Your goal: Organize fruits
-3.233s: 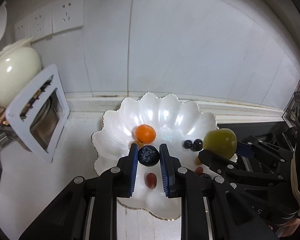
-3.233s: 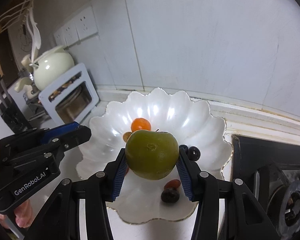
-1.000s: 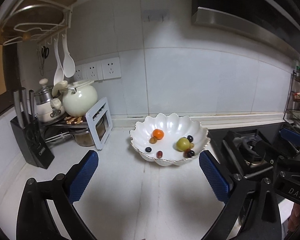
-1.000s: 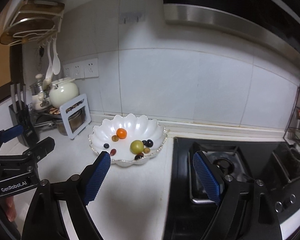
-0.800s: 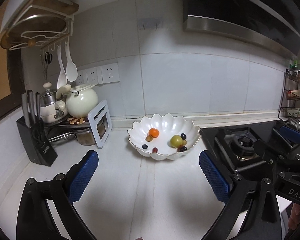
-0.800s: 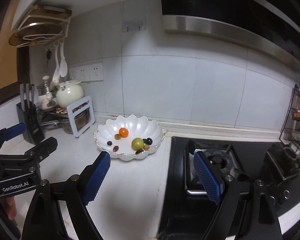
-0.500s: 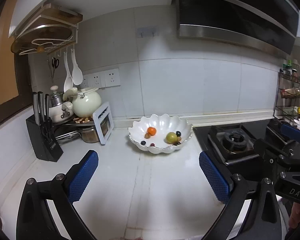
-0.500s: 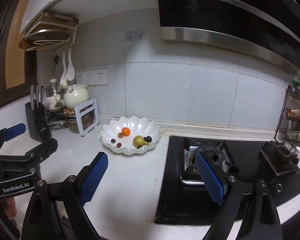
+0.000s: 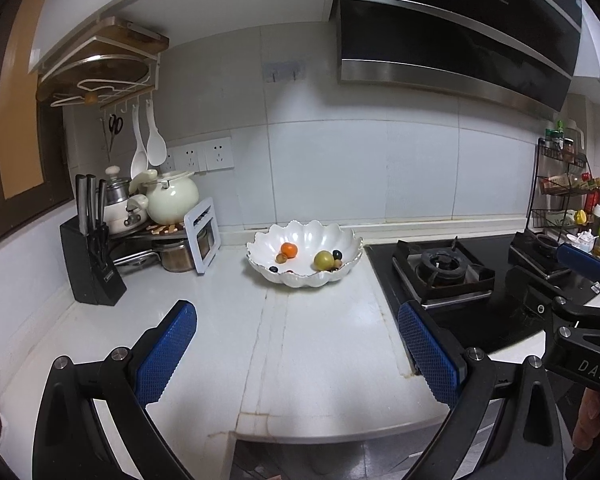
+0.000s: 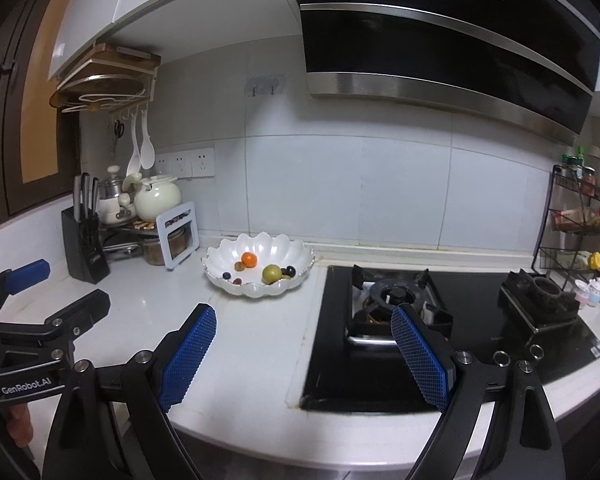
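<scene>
A white scalloped bowl (image 9: 342,239) stands on the white counter near the wall, left of the stove. In it lie an orange fruit (image 9: 289,249), a green fruit (image 9: 323,259), a dark blueberry (image 9: 274,269) and other small dark and brown fruits. The bowl also shows in the right wrist view (image 10: 296,250) with the green fruit (image 10: 271,273). My left gripper (image 9: 296,350) is open and empty, far back from the bowl over the counter's front edge. My right gripper (image 10: 304,350) is open and empty, also far back, over the stove's left edge.
A black gas stove (image 9: 444,270) lies right of the bowl. A knife block (image 9: 92,268), a cream teapot (image 9: 172,200) and a white rack (image 9: 202,234) stand at the left. A spice shelf (image 10: 580,224) stands far right. A range hood (image 10: 440,44) hangs above.
Both grippers have let go of their fruits, opened wide and pulled back far from the bowl. The blueberry and the green fruit now lie in the bowl.
</scene>
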Motion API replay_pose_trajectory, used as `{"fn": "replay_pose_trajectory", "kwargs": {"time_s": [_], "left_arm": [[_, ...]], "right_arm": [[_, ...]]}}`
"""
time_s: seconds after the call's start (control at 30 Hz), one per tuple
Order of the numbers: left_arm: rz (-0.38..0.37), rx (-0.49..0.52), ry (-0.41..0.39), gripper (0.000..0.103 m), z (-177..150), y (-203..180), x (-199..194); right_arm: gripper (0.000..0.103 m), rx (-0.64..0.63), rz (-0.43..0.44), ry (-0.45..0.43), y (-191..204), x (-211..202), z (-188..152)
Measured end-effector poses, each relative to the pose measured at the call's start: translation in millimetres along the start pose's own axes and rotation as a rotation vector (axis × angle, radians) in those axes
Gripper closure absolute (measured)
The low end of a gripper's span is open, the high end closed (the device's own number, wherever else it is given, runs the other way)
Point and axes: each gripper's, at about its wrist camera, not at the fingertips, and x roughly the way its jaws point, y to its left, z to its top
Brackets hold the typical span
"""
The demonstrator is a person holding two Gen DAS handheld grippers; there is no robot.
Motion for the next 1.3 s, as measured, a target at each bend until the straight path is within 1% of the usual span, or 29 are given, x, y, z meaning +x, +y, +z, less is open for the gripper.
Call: {"fn": "replay_pose_trajectory", "kwargs": {"time_s": [0.2,0.53,0.97,1.3], "left_arm": [[-0.001,-0.004,-0.001,0.0,-7.8,-0.1,-13.0],[-0.004,0.006,0.001,0.0,-12.5,-3.7,-24.6],[-0.012,0.005,0.001,0.0,-11.4,-6.0,-26.4],[-0.02,0.005,0.005,0.0,-9.8,-9.9,-21.9]], "right_arm": [[0.012,-0.007,-0.012,0.002,-0.3,-14.4,-9.4],[0.012,-0.004,-0.001,-0.001,-2.1,-28.9,-18.7],[0.012,0.001,0.001,0.0,-5.5,-33.5,-20.7],[0.012,0.003,-0.001,0.011,-10.3,-26.7,-16.9]]}}
